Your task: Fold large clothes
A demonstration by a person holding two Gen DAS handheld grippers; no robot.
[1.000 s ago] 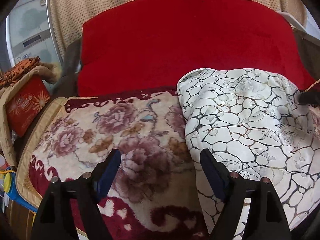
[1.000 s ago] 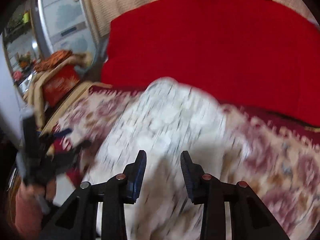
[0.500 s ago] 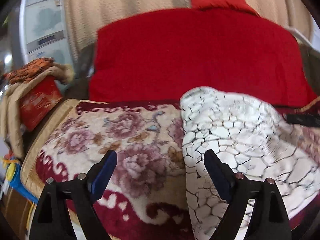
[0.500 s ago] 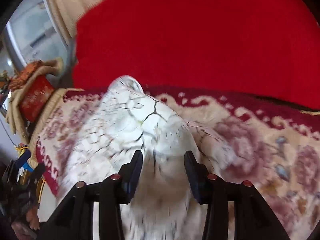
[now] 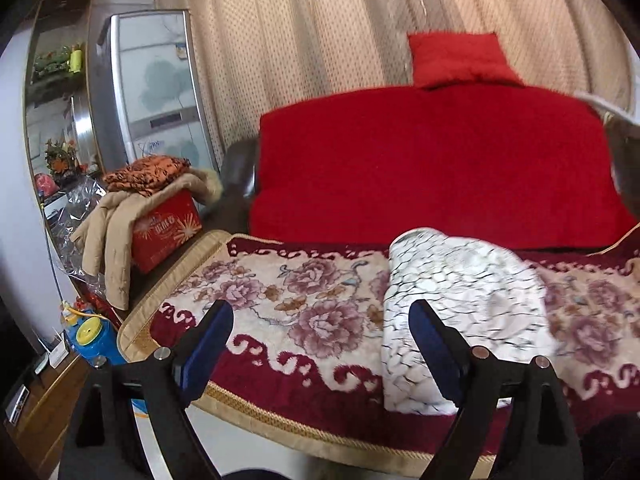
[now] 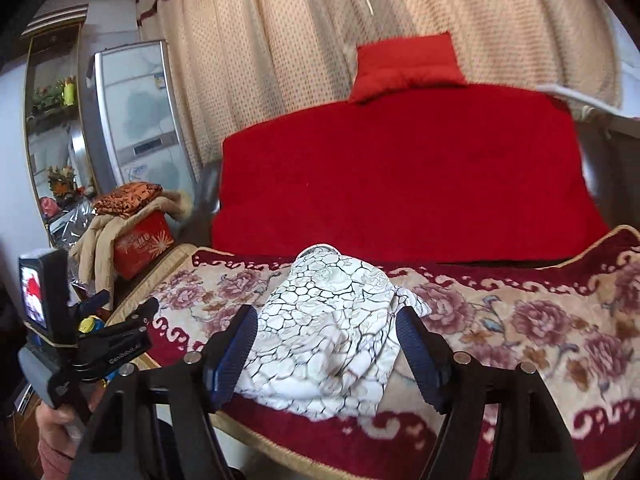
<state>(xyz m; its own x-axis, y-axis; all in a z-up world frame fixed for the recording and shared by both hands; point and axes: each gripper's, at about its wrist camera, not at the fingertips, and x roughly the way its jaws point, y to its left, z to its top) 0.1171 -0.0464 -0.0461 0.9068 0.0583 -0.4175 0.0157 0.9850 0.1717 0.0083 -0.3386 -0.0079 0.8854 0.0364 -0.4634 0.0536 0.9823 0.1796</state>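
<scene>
Now the folded white crackle-patterned garment [image 6: 328, 332] lay beyond the right gripper [image 6: 324, 340], whose empty jaws had just been opening wide. Likewise the left gripper [image 5: 320, 344] stood wide, holding nothing.

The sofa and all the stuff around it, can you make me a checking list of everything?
Surface: floral blanket covering the sofa seat, red throw over the back.
Job's things: white crackle-pattern garment lying folded on the blanket.
Clutter: red box with a beige coat and orange cloth; blue-yellow toy.
Grippers: left gripper open, empty; right gripper open after just widening, nothing held.
Cables: nothing seen.
Surroundings: beige curtain, fridge, red cushion.
</scene>
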